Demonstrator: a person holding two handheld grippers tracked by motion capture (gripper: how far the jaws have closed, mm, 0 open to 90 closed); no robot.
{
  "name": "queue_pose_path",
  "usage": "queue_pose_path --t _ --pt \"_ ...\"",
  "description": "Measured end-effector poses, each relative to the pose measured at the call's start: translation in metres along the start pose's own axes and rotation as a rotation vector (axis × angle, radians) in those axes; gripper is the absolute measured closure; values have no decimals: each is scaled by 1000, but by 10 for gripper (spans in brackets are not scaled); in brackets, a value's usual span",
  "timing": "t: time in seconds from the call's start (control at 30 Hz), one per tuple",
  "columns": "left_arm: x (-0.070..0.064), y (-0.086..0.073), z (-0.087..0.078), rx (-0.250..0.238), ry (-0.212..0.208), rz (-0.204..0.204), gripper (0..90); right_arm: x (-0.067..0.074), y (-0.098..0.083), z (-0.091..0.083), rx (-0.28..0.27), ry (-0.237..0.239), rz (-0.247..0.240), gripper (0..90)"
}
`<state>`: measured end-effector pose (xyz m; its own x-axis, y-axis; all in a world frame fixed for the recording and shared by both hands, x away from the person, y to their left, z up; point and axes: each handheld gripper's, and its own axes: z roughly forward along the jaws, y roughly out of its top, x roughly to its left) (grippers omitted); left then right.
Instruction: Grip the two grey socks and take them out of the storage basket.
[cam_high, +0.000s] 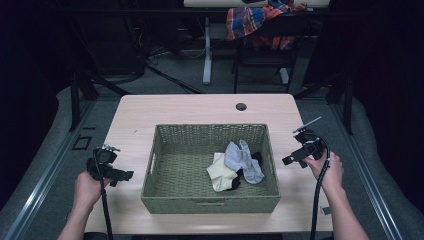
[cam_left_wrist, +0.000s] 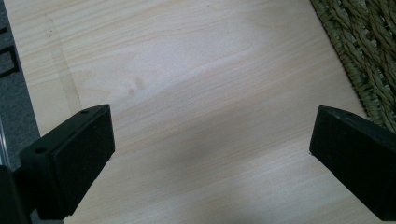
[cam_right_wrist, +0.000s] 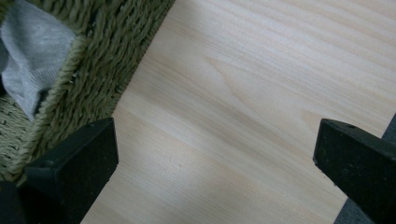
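1. Centrally, a rectangular woven green basket (cam_high: 165, 197) sits on the pale wood-grain table (cam_high: 190, 107); soft crumpled socks (cam_high: 242, 160), grey, cream and black, lie in its right half.
2. Each gripper view shows coarse weave up close; the right one catches grey sock.
3. Left gripper (cam_left_wrist: 212, 140) and right gripper (cam_right_wrist: 217, 149) flank the basket, jaws spread, holding nothing.

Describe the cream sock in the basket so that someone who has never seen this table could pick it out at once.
In the middle of the light wooden table stands a green woven basket. A small heap of socks lies in its right half. The cream sock is the pale yellowish one at the heap's left edge, beside the grey-blue sock and partly on a black sock.
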<state>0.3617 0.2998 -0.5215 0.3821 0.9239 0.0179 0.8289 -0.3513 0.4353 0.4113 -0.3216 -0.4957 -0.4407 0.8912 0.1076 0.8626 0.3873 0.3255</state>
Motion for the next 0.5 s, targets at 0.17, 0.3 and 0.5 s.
queue_pose_path --t 0.17,0.3,0.5 --pt "0 0 0 0 -3 1 2 0 0 -2 13 -9 -10 0" --pt "0 0 -1 -11 -3 -2 2 1 1 -4 3 -10 -6 0" --pt "1 -2 -1 -9 -2 -7 1 5 9 -20 -21 -4 -4 12"
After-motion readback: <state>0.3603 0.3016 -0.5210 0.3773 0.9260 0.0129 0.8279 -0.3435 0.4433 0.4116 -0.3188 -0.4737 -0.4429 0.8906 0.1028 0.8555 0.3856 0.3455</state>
